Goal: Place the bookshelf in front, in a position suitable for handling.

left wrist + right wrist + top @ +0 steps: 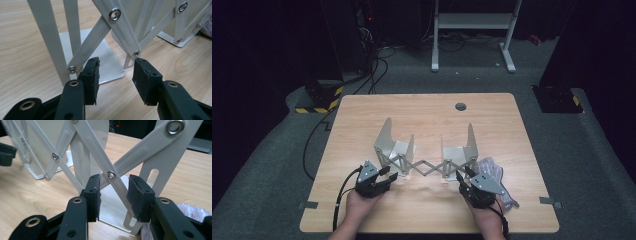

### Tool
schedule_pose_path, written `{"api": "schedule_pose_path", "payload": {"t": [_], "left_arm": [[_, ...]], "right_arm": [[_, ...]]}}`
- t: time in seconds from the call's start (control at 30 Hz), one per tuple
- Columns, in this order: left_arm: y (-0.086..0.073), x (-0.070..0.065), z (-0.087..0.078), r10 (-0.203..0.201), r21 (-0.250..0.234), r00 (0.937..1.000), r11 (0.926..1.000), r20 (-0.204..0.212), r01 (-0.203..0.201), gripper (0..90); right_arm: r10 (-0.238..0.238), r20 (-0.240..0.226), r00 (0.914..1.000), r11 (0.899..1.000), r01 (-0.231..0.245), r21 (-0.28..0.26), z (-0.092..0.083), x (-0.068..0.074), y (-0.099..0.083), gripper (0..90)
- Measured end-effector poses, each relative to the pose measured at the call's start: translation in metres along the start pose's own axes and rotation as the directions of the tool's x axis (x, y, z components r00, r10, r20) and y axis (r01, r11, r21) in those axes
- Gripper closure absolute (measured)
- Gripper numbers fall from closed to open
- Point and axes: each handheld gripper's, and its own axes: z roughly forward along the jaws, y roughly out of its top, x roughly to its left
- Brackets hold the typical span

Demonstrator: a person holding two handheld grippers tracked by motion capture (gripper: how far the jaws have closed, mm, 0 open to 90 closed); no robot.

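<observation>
While both hands flank it, the pale metal scissor-lattice rack (427, 155) stands stretched. Left gripper (115, 75) and right gripper (113, 195) gape, their rough black pads clear of the slats

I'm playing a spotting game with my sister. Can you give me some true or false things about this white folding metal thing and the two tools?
1. The white folding rack stands on a wooden table. True.
2. The rack's criss-cross bars are folded tightly shut. False: they are stretched out between the two end pieces.
3. The left tool is at the rack's left end and the right tool at its right end. True.
4. The left tool's pads are squeezed flat together. False: there is a gap between them.
5. A grey round cap sits in the tabletop near its far edge. True.
6. A red ball lies on the table. False: none is there.
</observation>
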Motion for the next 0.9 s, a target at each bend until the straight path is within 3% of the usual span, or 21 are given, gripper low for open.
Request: {"api": "schedule_pose_path", "payload": {"t": [0.2, 0.47, 0.67, 0.77, 0.9], "left_arm": [[0.006, -0.001, 0.010, 0.007, 0.033, 1.0000, 0.9994, 0.000, -0.007, 56.9], [0.017, -0.005, 0.020, 0.021, 0.036, 0.9998, 0.9991, 0.002, -0.021, 58.7], [0.028, -0.005, 0.035, 0.014, 0.026, 0.9993, 0.9996, -0.034, -0.013, 59.2], [0.033, -0.001, 0.041, 0.005, 0.021, 0.9967, 0.9998, -0.081, -0.003, 59.1], [0.034, 0.003, 0.042, -0.005, 0.019, 0.9954, 0.9998, -0.096, 0.007, 57.8]], "right_arm": [[-0.005, 0.041, 0.9991, 1.000, 0.004, 0.014, 0.011, -0.005, 0.005, 61.6], [-0.009, 0.094, 0.9955, 0.999, 0.004, 0.044, 0.028, -0.015, 0.013, 60.0], [-0.008, 0.129, 0.9916, 0.998, -0.001, 0.070, 0.046, -0.021, 0.023, 59.3], [0.004, 0.146, 0.9893, 0.997, -0.015, 0.076, 0.059, -0.020, 0.030, 58.9], [-0.007, 0.127, 0.9919, 0.997, -0.004, 0.083, 0.065, -0.014, 0.031, 58.9]]}}
